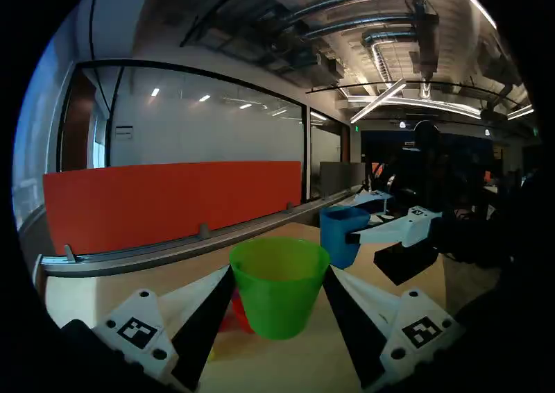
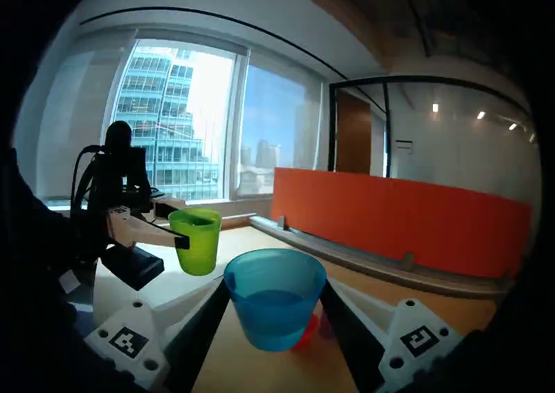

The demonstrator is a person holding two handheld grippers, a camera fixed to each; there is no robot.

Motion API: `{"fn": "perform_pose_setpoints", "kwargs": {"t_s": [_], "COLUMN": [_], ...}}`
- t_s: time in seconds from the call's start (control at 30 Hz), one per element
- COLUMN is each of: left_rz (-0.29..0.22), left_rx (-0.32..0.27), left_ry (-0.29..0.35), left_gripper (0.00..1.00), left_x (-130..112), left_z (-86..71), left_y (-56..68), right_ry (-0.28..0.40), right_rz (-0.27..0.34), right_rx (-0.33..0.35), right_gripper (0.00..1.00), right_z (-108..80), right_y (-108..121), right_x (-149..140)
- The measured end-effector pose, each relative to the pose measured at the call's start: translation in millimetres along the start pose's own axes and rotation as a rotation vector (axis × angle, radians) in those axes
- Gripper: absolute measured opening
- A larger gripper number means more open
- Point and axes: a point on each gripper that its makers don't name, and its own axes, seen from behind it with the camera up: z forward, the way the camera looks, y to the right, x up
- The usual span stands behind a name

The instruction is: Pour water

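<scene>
My left gripper (image 1: pixel 279 297) is shut on a green plastic cup (image 1: pixel 279 292), held upright above the wooden table (image 1: pixel 305 365). My right gripper (image 2: pixel 276 310) is shut on a blue translucent cup (image 2: pixel 275 307) with water in its lower part, also upright. In the left gripper view the blue cup (image 1: pixel 341 235) hangs to the right and farther off, held in the right gripper (image 1: pixel 357 237). In the right gripper view the green cup (image 2: pixel 195 240) stands off to the left, held in the left gripper (image 2: pixel 182 241).
An orange panel (image 1: pixel 173 198) and a grey rail (image 1: pixel 201 240) run along the table's far edge in front of glass walls. Small red objects (image 2: pixel 309 332) lie on the table under the cups. Windows (image 2: pixel 180 122) show buildings outside.
</scene>
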Motion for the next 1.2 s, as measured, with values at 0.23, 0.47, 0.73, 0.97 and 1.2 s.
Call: {"fn": "perform_pose_setpoints", "kwargs": {"t_s": [0.23, 0.47, 0.73, 0.97, 1.2], "left_rz": [0.007, 0.024, 0.04, 0.021, 0.008], "left_rx": [0.006, 0.002, -0.02, -0.034, -0.046], "left_ry": [-0.012, -0.009, -0.014, -0.017, -0.022], "left_gripper": [0.86, 0.86, 0.86, 0.85, 0.85], "left_x": [-8.8, -14.6, -20.1, -23.3, -27.8], "left_z": [0.6, -0.3, -0.7, -1.3, -2.9], "left_y": [-3.0, 0.2, 13.0, 20.5, 26.1], "right_ry": [-0.005, -0.011, -0.004, -0.005, -0.011], "right_rz": [-0.062, -0.114, -0.183, -0.258, -0.331], "right_rx": [0.003, 0.005, 0.01, 0.017, 0.017], "right_gripper": [0.9, 0.9, 0.9, 0.9, 0.9], "right_z": [-1.1, -2.2, -3.4, -3.4, -0.9], "right_y": [0.9, 5.0, 7.6, 6.2, 6.9], "right_x": [6.6, 16.5, 33.1, 45.3, 53.2]}}
